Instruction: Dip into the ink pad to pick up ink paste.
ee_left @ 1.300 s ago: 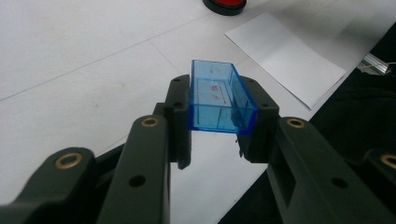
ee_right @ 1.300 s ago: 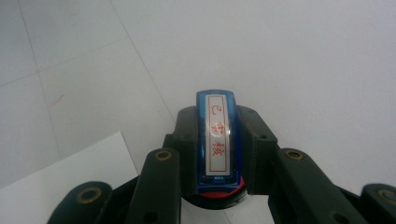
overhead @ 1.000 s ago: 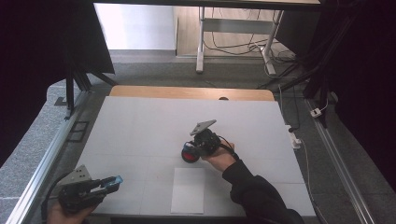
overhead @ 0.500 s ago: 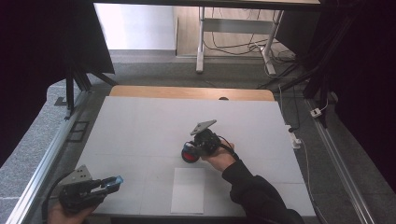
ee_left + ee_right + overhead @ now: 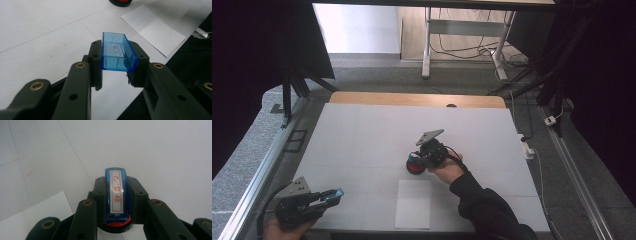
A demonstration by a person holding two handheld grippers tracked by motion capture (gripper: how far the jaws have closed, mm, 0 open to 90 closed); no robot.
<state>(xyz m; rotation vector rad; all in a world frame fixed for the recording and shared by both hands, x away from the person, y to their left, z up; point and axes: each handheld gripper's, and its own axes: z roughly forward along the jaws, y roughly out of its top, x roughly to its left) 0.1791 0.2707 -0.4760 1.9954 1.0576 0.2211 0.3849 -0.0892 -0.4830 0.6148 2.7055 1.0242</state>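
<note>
My right gripper is shut on a blue stamp with a white label and red characters on top. The stamp's lower end rests on a round black ink pad with a red centre, near the table's middle. At the front left my left gripper is shut on a clear blue rectangular cap, held just above the white table. In the left gripper view the cap's open side faces up and the ink pad lies far ahead.
A white sheet of paper lies at the front edge, just nearer than the ink pad. The white table has metal rails along both sides. Cables and desk legs stand beyond its far edge.
</note>
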